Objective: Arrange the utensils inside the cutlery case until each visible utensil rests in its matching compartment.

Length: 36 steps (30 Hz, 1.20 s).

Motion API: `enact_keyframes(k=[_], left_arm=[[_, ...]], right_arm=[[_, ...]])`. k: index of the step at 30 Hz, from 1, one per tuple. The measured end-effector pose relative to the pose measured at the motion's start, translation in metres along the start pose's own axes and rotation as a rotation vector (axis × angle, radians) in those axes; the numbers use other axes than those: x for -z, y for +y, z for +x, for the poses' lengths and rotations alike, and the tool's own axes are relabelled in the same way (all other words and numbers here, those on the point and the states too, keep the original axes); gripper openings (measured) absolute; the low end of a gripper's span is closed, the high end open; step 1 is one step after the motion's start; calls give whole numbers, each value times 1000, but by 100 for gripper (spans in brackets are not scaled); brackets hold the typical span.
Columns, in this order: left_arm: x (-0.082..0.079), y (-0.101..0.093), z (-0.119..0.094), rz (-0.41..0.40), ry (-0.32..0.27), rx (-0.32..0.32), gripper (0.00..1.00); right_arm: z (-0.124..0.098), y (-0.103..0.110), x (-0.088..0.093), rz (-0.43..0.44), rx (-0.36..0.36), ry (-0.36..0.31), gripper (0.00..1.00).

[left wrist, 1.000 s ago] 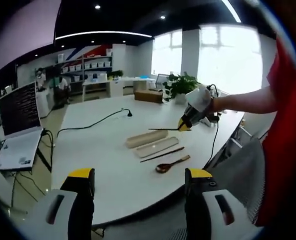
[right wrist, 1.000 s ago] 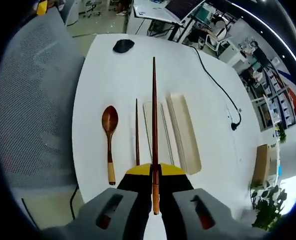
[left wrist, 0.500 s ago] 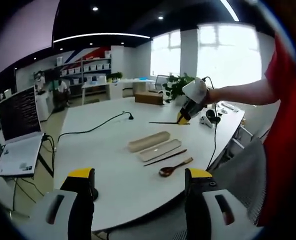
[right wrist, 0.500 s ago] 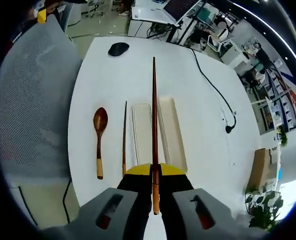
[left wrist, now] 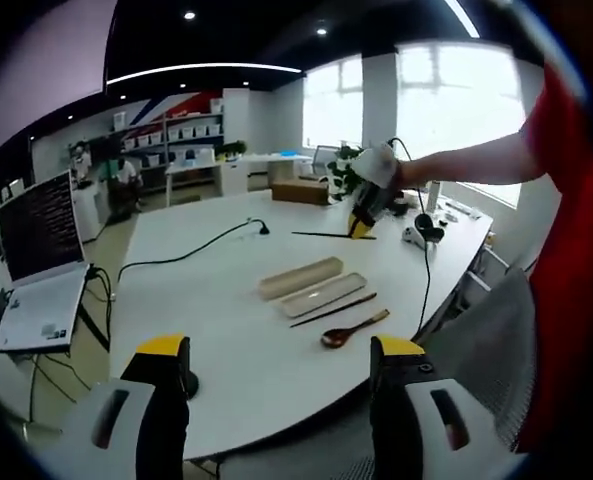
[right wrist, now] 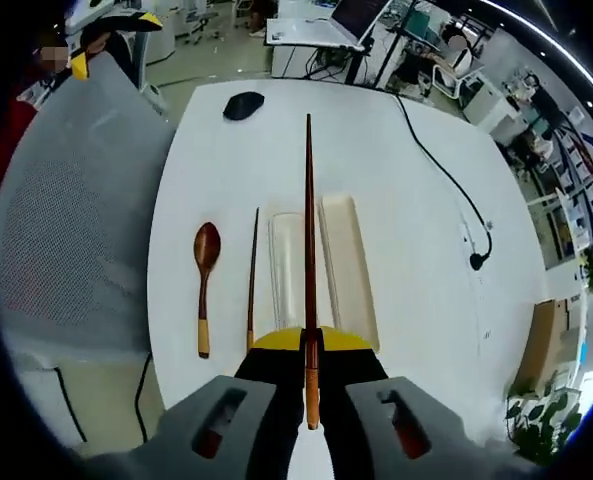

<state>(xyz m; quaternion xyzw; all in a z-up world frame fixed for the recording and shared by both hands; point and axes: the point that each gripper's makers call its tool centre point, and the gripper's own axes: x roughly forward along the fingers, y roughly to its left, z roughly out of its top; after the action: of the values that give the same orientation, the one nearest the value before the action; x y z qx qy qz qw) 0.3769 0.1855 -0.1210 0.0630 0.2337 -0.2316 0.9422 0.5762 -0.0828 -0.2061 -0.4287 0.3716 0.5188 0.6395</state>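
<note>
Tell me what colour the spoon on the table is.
The spoon is dark reddish-brown wood with a paler tan handle end; the right gripper view shows it best.

- Open-plan office, dark ceiling (left wrist: 226, 30) with round spot lights and a curved light strip (left wrist: 206, 68).
- Large bright windows (left wrist: 446, 110) on far wall, white pillars between.
- Big white rounded table (left wrist: 216, 300); black cable (left wrist: 191, 245) runs across it.
- Open laptop (left wrist: 38, 255) on a side surface at left.
- Shelves (left wrist: 171, 135) with white boxes along back wall, red-blue stripe on wall above.
- Potted plant (left wrist: 344, 170) and brown box (left wrist: 298, 192) at far end of table.
- Grey mesh chair (right wrist: 71, 220) beside table.
- Black mouse (right wrist: 243, 104) on far table edge.
- Pale floor (right wrist: 211, 45), more desks behind.
</note>
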Motion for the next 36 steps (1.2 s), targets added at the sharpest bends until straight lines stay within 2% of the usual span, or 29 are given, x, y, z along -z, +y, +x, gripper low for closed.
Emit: enact_keyframes(k=[5,8,22,27,33,36], left_arm=[[-2,0,0,3,-4,-2,76],[-2,-1,0,1,-5,-3,76],[3,2,1,-7,11,-20,76],[1,2,3,-4,13,-20,76],[3,2,5,-16,12,-28,76],[5,3,4,-16,19,-33,76]], right_arm=[[-6,-14,-7,-5,-24,0,0],[-4,-17,-15,38,-60,-37,0],[18,-30,-27,-11,-70,-9,0],[26,-36,-27,-5,-67,-9,0],[45,-43,-16,-10,-27,34,0],[50,-44,-15,8,-34,36,0]])
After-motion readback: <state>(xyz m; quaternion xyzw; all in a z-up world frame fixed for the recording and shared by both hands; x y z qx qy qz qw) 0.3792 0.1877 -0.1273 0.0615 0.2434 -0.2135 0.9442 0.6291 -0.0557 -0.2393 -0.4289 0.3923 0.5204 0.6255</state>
